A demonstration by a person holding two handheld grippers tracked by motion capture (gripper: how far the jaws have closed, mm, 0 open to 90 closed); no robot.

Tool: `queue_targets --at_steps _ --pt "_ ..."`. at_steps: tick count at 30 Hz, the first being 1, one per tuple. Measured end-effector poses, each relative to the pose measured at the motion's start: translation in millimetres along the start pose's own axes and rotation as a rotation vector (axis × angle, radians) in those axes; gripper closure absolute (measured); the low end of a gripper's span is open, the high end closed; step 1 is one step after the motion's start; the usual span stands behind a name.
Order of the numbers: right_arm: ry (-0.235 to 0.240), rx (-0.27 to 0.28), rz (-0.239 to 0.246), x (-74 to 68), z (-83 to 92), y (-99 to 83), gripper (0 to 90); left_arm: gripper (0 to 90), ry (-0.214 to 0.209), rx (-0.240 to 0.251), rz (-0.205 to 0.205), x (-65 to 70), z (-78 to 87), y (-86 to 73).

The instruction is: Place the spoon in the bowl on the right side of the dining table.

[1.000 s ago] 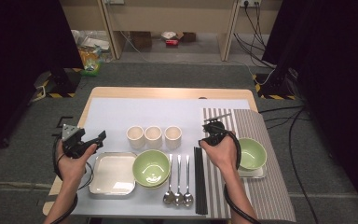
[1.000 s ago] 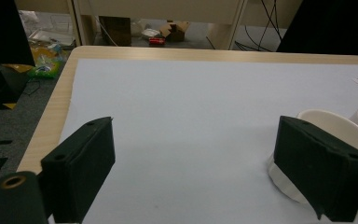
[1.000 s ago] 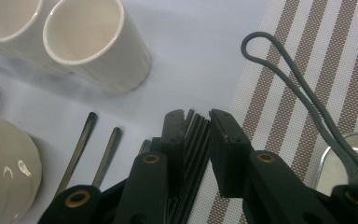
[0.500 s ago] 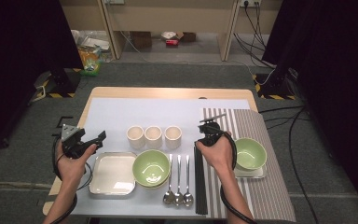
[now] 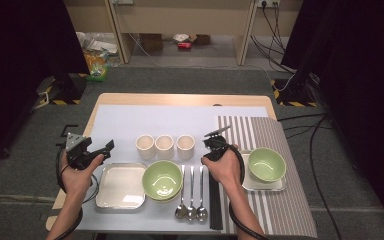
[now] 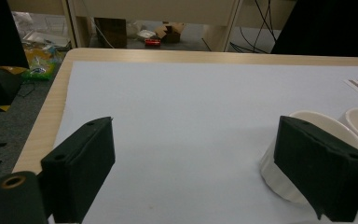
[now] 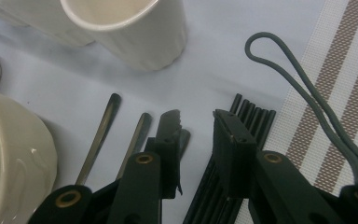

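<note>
Nearest you, three metal spoons (image 5: pixel 191 192) lie side by side on the pale blue mat (image 5: pixel 130 122), handles pointing far. Just right of them sits the bundle of black chopsticks (image 5: pixel 215 200), along the left edge of the brown-striped placemat (image 5: pixel 280 200). Your right gripper (image 5: pixel 215 146) hangs over the far ends of the chopsticks and the rightmost spoon handle. In the right gripper view its fingers (image 7: pixel 230 140) stand apart, having just been opening, with bare mat and the chopstick tips (image 7: pixel 251 114) in the gap; nothing is pinched.

Left of the spoons: a green ceramic bowl (image 5: pixel 162 179), then a square white plate (image 5: pixel 121 185). Right of your right hand: a second green bowl (image 5: pixel 266 163) on a small square white dish (image 5: pixel 247 184).

Your left gripper (image 5: pixel 87 152) hovers at the mat's left edge, fingers (image 6: pixel 81 163) spread wide, holding nothing.

Farther out, three cream ceramic cups (image 5: pixel 164 146) stand in a row, well apart from your left gripper. Beyond them, bare mat and the wooden table (image 5: pixel 180 99) edge.
</note>
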State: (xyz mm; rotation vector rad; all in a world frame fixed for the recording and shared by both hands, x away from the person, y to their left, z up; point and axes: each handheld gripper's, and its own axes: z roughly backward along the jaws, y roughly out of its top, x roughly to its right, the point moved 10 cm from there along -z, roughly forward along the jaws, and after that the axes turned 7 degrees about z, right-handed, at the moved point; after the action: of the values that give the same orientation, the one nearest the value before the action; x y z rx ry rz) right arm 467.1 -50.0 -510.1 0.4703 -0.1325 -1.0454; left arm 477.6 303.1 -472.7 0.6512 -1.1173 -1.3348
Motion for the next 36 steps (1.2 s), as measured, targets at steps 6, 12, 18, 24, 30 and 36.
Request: queue_targets --at_steps 6,12,18,24,30,36 --pt "0.000 -0.009 -0.001 -1.4 -3.6 -0.6 72.3 11.5 0.003 0.000 0.000 -1.1 0.9 0.5" --pt "0.001 -0.018 0.002 -3.8 -8.6 -2.2 72.3 11.5 0.004 0.002 0.000 -1.7 1.6 1.2" --pt "0.010 -0.043 -0.009 -8.3 -16.5 -6.0 72.4 11.5 0.005 -0.002 0.000 -1.8 1.4 0.8" --pt "0.002 -0.056 -0.011 -9.4 -18.1 -6.6 72.3 11.5 0.005 0.000 0.000 -2.2 1.8 1.4" --pt "-0.005 -0.081 -0.007 -10.0 -23.1 -9.5 72.5 11.5 0.002 -0.001 0.000 -1.3 1.6 1.2" --pt "-0.014 -0.102 -0.020 -12.2 -27.3 -11.5 72.6 11.5 0.003 0.003 0.002 -2.4 1.9 2.2"
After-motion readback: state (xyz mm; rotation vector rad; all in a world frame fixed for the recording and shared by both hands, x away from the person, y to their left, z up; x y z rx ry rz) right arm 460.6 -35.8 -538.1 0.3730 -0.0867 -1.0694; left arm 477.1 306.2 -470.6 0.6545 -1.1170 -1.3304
